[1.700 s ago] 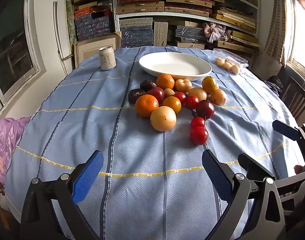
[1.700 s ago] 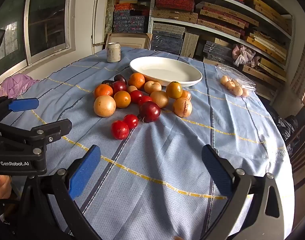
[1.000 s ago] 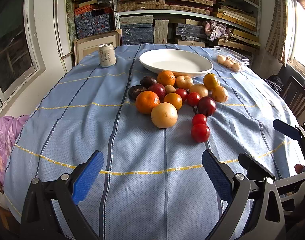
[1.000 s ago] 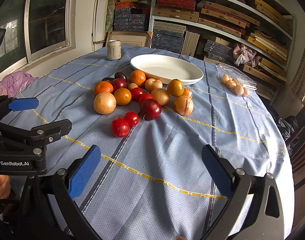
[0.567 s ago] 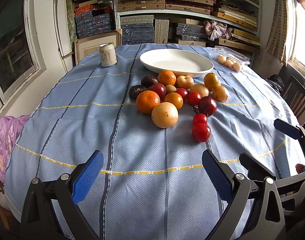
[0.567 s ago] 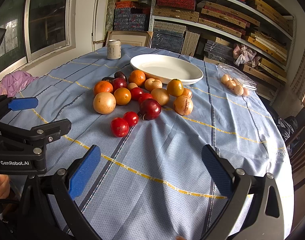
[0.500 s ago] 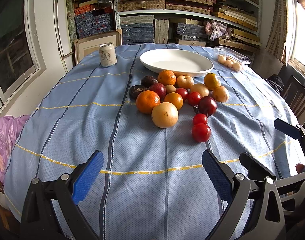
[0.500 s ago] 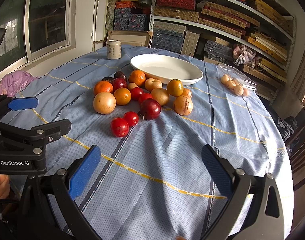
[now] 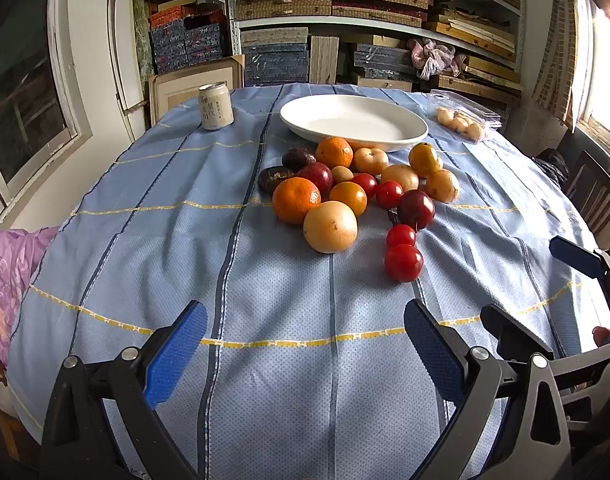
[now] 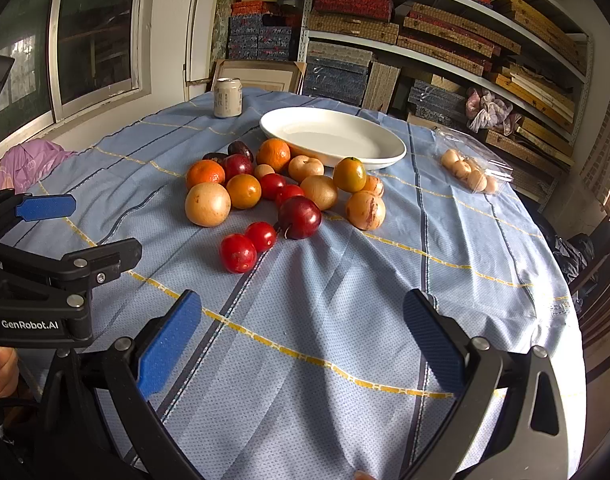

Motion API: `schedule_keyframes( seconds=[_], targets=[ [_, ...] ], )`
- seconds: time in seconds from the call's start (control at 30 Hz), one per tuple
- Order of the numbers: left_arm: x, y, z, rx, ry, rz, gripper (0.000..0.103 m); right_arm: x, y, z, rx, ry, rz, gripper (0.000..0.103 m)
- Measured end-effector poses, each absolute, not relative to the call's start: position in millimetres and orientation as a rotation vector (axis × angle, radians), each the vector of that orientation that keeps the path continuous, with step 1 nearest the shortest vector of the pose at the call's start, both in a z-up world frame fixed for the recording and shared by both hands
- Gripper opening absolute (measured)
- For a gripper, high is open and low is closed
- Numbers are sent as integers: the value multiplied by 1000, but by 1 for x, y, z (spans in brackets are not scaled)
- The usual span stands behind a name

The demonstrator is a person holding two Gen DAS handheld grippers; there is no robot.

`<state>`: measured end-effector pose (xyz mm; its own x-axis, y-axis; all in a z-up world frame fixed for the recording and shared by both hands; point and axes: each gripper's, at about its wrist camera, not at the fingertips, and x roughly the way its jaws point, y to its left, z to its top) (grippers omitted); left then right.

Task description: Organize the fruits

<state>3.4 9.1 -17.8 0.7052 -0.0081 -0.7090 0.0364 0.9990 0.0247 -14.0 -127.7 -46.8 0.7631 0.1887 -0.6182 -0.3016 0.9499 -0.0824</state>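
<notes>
A pile of fruit [image 9: 357,192] lies mid-table on the blue cloth: oranges, a big yellow one [image 9: 329,227], a dark red plum [image 9: 415,209], small red tomatoes [image 9: 403,263], dark avocados. It also shows in the right wrist view [image 10: 281,192]. An empty white oval plate [image 9: 353,122] [image 10: 333,136] stands just behind the pile. My left gripper [image 9: 305,344] is open and empty, well short of the fruit. My right gripper [image 10: 301,332] is open and empty, also short of it, beside the left one.
A white drink can [image 9: 215,106] [image 10: 227,97] stands at the far left of the table. A clear box of small pale fruit [image 9: 461,122] [image 10: 471,170] lies at the far right. Shelves of boxes stand behind; a chair [image 9: 597,196] is at the right edge.
Both grippers have crept slightly forward toward the fruit, then held still. Both stay open and empty.
</notes>
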Motion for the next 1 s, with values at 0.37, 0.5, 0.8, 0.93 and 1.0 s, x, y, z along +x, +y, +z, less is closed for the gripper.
schedule_keyframes(
  seconds=[0.37, 0.5, 0.8, 0.93, 1.0],
  targets=[
    [4, 0, -24, 106, 814, -9, 100, -10, -147, -46, -69, 646, 276, 99],
    [3, -8, -26, 130, 816, -28, 100, -6, -165, -43, -8, 654, 267, 99],
    [6, -2, -24, 104, 813, -14, 100, -3, -181, -38, 40, 655, 259, 99],
    [7, 0, -25, 100, 814, -9, 100, -3, -178, -39, 40, 659, 261, 99],
    [8, 1, -24, 97, 814, -7, 100, -2, -176, -39, 36, 662, 262, 99]
  ],
)
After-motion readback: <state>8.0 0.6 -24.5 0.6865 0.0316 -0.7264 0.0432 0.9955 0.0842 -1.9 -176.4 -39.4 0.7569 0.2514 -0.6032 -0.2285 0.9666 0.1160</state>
